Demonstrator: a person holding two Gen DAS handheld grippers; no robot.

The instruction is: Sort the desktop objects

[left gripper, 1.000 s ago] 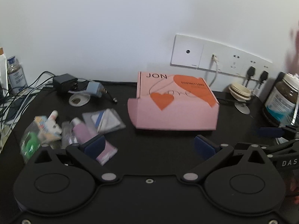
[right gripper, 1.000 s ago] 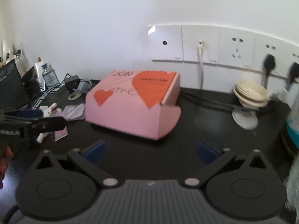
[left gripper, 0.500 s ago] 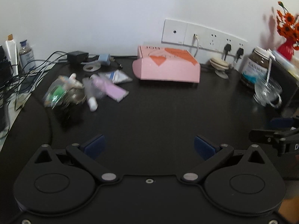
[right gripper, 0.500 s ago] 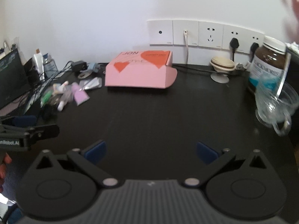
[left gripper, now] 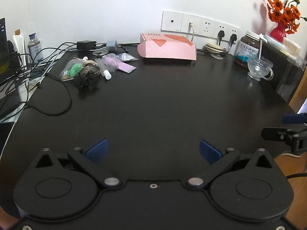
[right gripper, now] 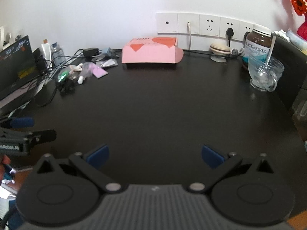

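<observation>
A pink box with orange hearts lies closed at the back of the black desk. Left of it sits a heap of small items: a green packet, a small tube with a white cap, a purple sachet and clear bags. My left gripper hovers open over the desk's near edge, holding nothing. My right gripper is open and empty too, just to its right. Both are far from the box and the heap.
A brown supplement jar and a glass cup with a spoon stand at the back right, beside a black box and a red vase of orange flowers. Cables, a charger, bottles and a screen crowd the left side.
Both grippers have pulled back from close to the pink box to the near edge of the desk, so the whole desk shows. Both stay open.
</observation>
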